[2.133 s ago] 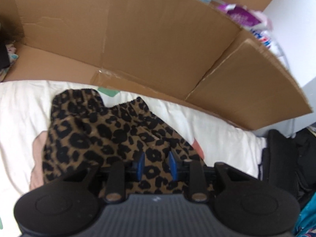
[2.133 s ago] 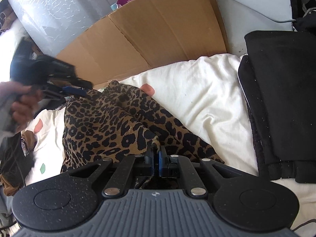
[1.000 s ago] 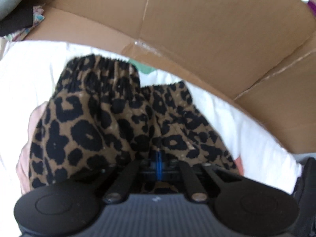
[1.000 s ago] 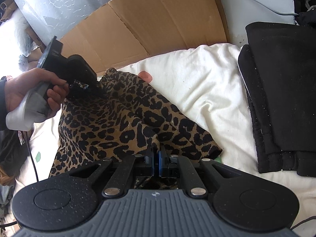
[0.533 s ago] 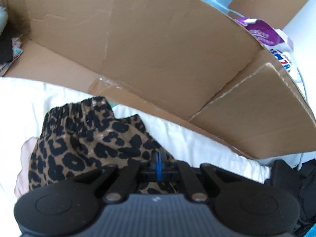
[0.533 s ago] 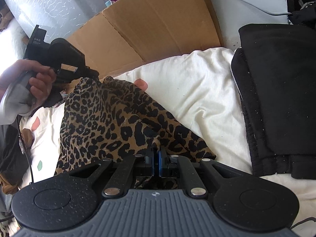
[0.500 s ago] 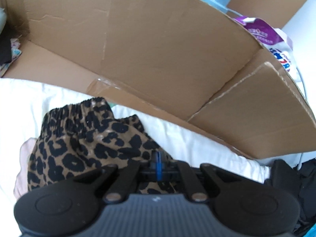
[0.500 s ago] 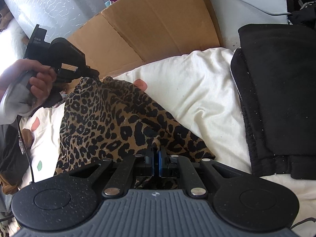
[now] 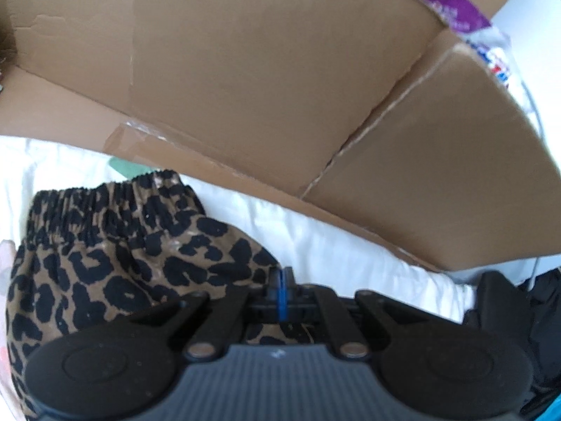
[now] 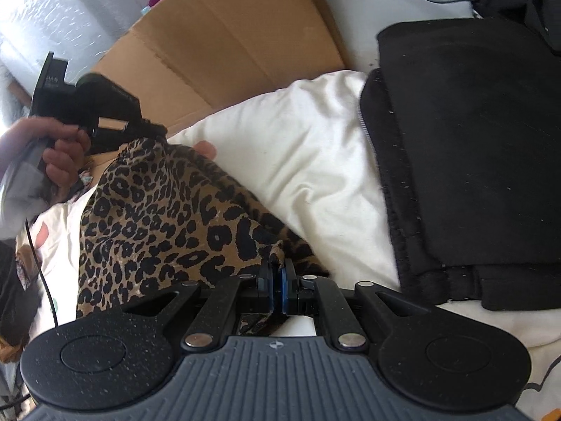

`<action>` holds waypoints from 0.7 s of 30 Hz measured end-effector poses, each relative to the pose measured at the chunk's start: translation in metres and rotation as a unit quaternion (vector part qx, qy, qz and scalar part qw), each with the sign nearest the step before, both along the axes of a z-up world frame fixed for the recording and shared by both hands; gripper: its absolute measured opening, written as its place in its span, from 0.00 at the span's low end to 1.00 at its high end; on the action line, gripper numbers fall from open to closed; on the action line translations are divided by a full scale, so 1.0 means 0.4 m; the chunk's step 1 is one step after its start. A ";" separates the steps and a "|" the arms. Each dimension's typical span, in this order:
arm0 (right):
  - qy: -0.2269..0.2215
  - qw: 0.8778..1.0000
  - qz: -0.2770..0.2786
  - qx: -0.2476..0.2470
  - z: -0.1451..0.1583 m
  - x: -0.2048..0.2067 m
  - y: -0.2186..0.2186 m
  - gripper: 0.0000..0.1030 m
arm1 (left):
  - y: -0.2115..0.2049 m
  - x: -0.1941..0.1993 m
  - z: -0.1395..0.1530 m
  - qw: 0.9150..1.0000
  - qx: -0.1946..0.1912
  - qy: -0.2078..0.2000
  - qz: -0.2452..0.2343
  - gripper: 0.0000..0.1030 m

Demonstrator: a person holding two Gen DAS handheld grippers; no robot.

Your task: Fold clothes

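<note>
Here, both my grippers are clenched on the shorts [image 10: 168,217], a leopard-print pair lying on the white bedding [image 10: 308,147]. My right gripper [image 10: 277,280] has its blue pads pressed together over a pinched-up fold of the fabric at the near edge, a bit of cloth poking up above the pads and a scrap hanging below them. My left gripper [image 9: 281,293] is likewise clamped tight, pads meeting with printed cloth showing just beneath them; from the right wrist view I see that gripper [image 10: 154,129] at the far corner of the shorts, its tips buried in the fabric, gripped by my left hand [image 10: 52,154] with a thin cable trailing down from it. The cloth runs as a raised ridge between the two grips, sloping off to the left onto the bedding. From the left wrist view the gathered elastic waistband [image 9: 105,200] sits up and to the left of my pads. A flattened cardboard box [image 9: 280,70] leans behind the bedding, close to the far edge of the shorts. To the right, a stack of folded black clothes [image 10: 473,158] rests on the bedding, well apart from the shorts. A purple and white packet [image 9: 455,10] peeks over the cardboard's top edge.
</note>
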State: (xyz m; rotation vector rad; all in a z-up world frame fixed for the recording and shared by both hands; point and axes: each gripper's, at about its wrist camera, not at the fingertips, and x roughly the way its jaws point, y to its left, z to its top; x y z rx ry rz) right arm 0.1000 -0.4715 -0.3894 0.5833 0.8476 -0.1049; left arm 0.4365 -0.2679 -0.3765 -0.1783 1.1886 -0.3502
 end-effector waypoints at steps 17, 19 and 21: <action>0.014 1.000 -0.008 -0.003 -0.003 0.000 0.009 0.03 | -0.021 0.011 -0.036 1.000 0.002 -0.006 -0.006 0.00; 0.018 1.000 -0.010 -0.005 -0.009 0.001 0.009 0.03 | -0.028 0.009 -0.051 1.000 0.009 -0.007 -0.015 0.01; 0.025 1.000 -0.013 -0.005 -0.022 0.000 0.008 0.02 | -0.026 0.005 -0.056 1.000 0.004 -0.009 -0.025 0.09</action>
